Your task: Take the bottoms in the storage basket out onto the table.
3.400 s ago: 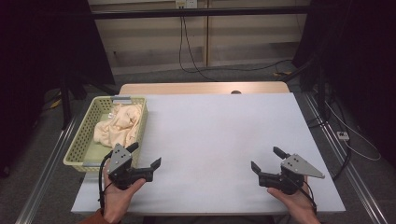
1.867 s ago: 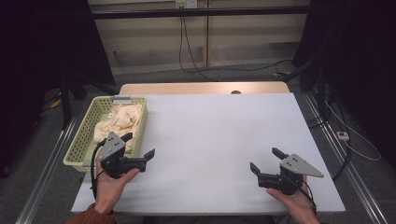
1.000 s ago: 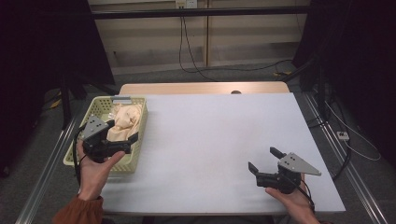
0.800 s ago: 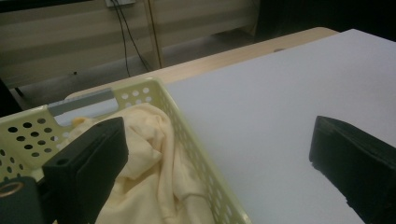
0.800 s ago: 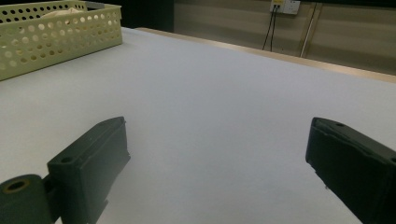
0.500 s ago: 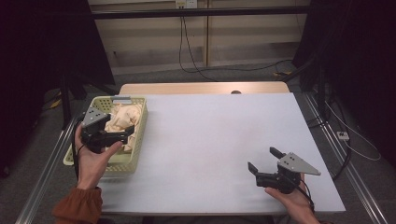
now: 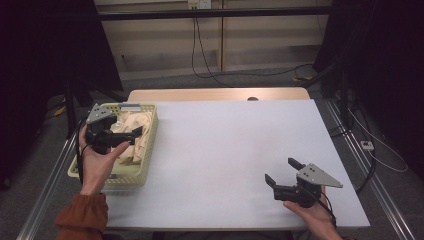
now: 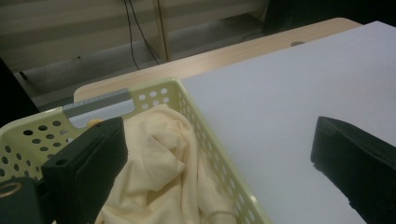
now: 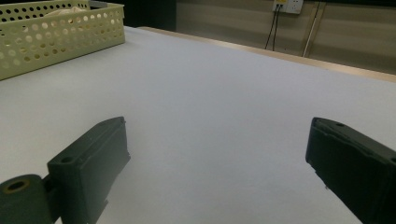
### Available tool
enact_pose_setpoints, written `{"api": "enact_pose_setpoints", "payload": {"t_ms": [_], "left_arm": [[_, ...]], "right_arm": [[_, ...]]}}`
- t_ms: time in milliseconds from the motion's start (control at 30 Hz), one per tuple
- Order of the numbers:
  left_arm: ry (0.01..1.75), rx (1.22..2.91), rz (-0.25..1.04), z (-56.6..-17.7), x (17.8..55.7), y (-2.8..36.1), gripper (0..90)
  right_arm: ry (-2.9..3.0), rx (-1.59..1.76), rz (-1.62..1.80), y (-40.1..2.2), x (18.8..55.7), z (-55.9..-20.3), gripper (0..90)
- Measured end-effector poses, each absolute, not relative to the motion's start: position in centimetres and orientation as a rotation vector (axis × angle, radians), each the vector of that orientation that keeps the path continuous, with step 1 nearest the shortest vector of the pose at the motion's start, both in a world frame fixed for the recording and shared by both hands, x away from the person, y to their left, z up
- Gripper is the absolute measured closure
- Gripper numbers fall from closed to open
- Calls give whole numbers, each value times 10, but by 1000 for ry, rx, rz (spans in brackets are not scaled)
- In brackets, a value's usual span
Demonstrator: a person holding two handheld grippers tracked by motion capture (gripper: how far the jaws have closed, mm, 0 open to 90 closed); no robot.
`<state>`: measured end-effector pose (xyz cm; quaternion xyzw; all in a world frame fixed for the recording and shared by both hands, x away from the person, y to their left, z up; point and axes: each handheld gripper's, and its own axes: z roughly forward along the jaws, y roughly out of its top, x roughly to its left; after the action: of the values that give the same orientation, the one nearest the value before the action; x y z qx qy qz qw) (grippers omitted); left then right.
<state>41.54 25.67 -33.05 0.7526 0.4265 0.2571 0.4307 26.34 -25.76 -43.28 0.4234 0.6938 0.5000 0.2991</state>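
The white tabletop point(image 7: 235, 150) carries a pale yellow perforated basket point(image 7: 145, 150) at its left edge, and a cream cloth point(image 7: 134, 131) lies bunched inside that basket, piled against the wall nearest the middle of the tabletop. In the left gripper view the cloth point(image 8: 159, 172) sits below and between the two black fingers, one finger point(image 8: 88, 163) over the basket's interior and the other point(image 8: 359, 172) out over bare tabletop.

The left gripper point(image 7: 120, 137) hangs above the basket with its fingers spread wide and nothing between them; it appears not to touch the cloth yet. The step in hand looks like a reach to pick the cloth out. To do it well, the person should bring both fingers inside the basket rim point(image 8: 201, 116), since they currently straddle the near wall, then descend onto the highest fold so that the close gathers fabric and not plastic. A pinch on a thick ridge should hold better than one on a flat layer, and a straight lift should keep the basket from dragging along.

The right gripper point(image 7: 282, 177) rests low near the right front of the tabletop, fingers point(image 9: 88, 163) likewise wide apart and empty, well apart from the basket.
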Motion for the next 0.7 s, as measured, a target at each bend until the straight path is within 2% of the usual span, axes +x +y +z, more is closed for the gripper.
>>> {"api": "enact_pose_setpoints", "payload": {"t_ms": [67, 700], "left_arm": [[1060, 1884, 672, -332, 420, 257, 45], [1229, 1974, 674, -357, 468, 269, 53]], "right_arm": [[1840, 1128, 1327, -258, 263, -433, 59], [1854, 1129, 1325, -257, 264, -433, 60]]}}
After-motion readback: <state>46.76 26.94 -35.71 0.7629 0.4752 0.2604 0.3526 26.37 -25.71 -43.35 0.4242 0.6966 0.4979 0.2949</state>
